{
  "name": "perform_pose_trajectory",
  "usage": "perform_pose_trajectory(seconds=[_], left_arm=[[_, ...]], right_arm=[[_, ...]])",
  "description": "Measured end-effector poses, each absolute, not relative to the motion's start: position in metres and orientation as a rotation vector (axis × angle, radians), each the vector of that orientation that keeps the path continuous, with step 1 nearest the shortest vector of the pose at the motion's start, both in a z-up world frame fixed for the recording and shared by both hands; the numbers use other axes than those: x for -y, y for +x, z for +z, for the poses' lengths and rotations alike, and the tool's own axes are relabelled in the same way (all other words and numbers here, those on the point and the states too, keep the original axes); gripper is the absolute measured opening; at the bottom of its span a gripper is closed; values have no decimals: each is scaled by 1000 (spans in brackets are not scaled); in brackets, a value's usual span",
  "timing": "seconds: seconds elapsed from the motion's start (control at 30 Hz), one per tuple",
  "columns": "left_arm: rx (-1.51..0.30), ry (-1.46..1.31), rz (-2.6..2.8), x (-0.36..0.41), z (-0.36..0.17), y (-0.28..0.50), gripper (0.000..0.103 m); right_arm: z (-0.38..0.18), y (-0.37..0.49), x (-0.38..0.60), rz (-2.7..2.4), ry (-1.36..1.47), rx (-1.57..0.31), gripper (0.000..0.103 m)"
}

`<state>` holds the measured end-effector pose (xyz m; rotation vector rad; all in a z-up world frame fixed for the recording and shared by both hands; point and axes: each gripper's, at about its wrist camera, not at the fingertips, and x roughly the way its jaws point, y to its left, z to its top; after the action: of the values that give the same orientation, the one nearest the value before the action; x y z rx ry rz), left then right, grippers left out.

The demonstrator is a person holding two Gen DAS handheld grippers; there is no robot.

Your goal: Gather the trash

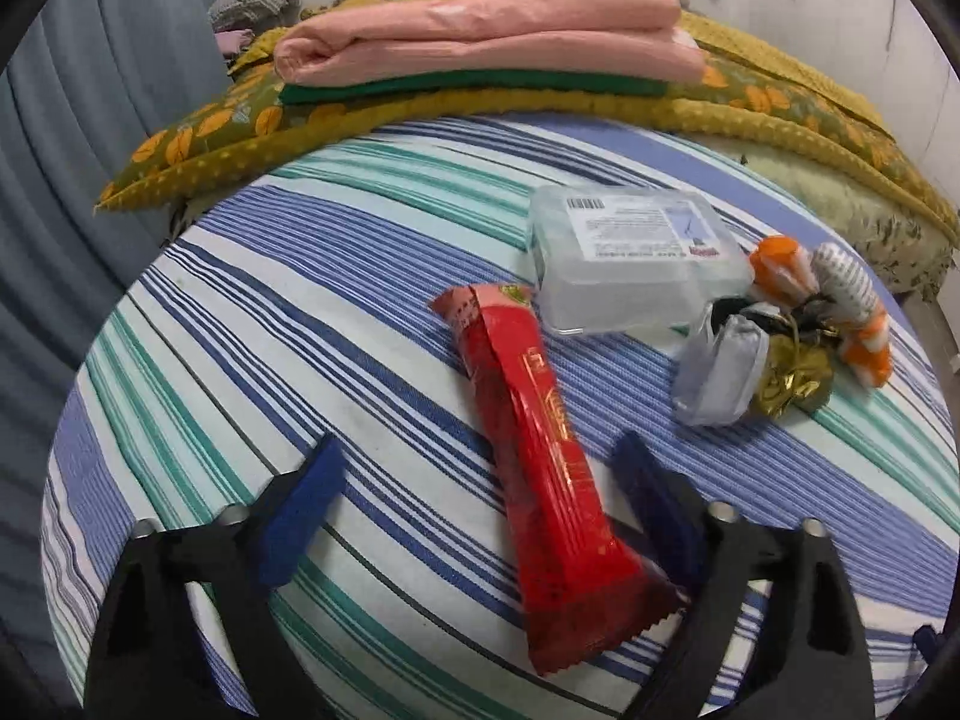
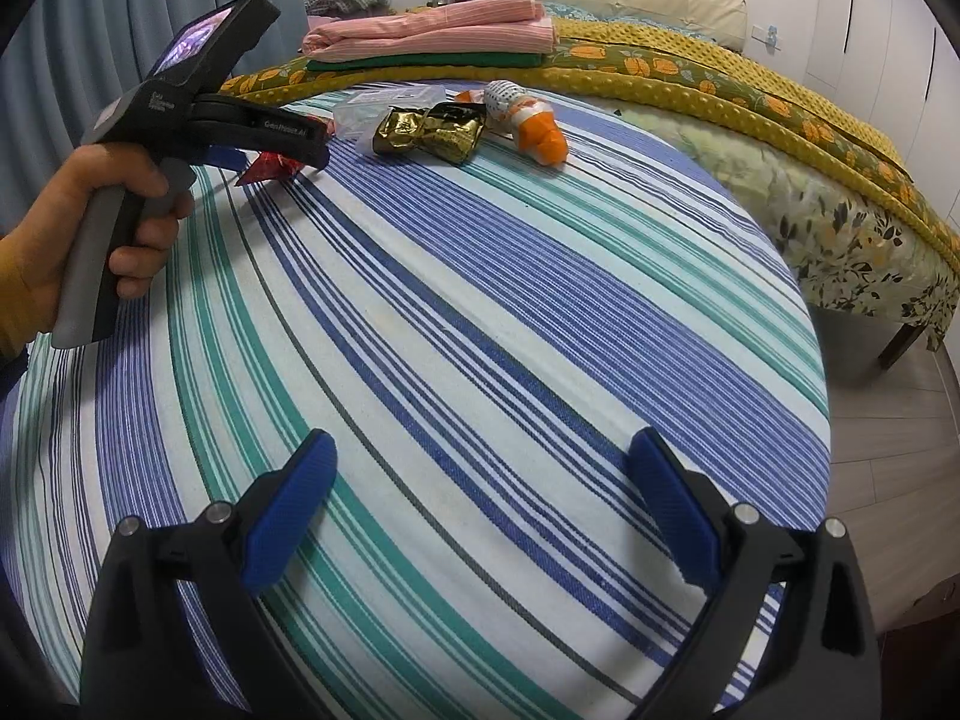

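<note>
Left gripper [image 1: 480, 462] jaws gape around the red wrapper [image 1: 540, 450], so squeeze mid-length; right gripper [image 2: 483, 450] hangs open, empty.

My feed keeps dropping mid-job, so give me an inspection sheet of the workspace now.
Surface: striped tablecloth, flat.
Job's things: red wrapper between the left gripper's pads, near the right one; clear plastic box; silver packet; gold foil wrapper; orange-and-white wrapper.
Clutter: nothing seen.
Grippers: left gripper open around the red wrapper; right gripper open, empty.
Cables: nothing seen.
Surroundings: bed, folded pink cloth, curtain.
</note>
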<state>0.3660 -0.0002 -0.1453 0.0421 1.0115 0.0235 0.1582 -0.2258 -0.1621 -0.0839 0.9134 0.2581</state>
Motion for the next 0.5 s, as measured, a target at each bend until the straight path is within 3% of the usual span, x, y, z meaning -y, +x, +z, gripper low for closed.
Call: perform_pose_trajectory(seconds=[0.03, 0.1, 0.13, 0.27, 0.5], left_arm=[[-1007, 36, 12, -1, -144, 364, 70], [-999, 48, -11, 0, -141, 358, 31], [-1004, 55, -29, 1, -140, 355, 22], [-997, 108, -81, -1, -132, 328, 18], [-1018, 124, -182, -23, -132, 243, 21]], right_arm=[[-162, 158, 226, 257, -84, -913, 95], [-162, 158, 226, 257, -83, -913, 95], [-162, 158, 226, 257, -83, -913, 95], [-162, 158, 226, 255, -82, -913, 95], [-162, 158, 226, 253, -82, -913, 95]])
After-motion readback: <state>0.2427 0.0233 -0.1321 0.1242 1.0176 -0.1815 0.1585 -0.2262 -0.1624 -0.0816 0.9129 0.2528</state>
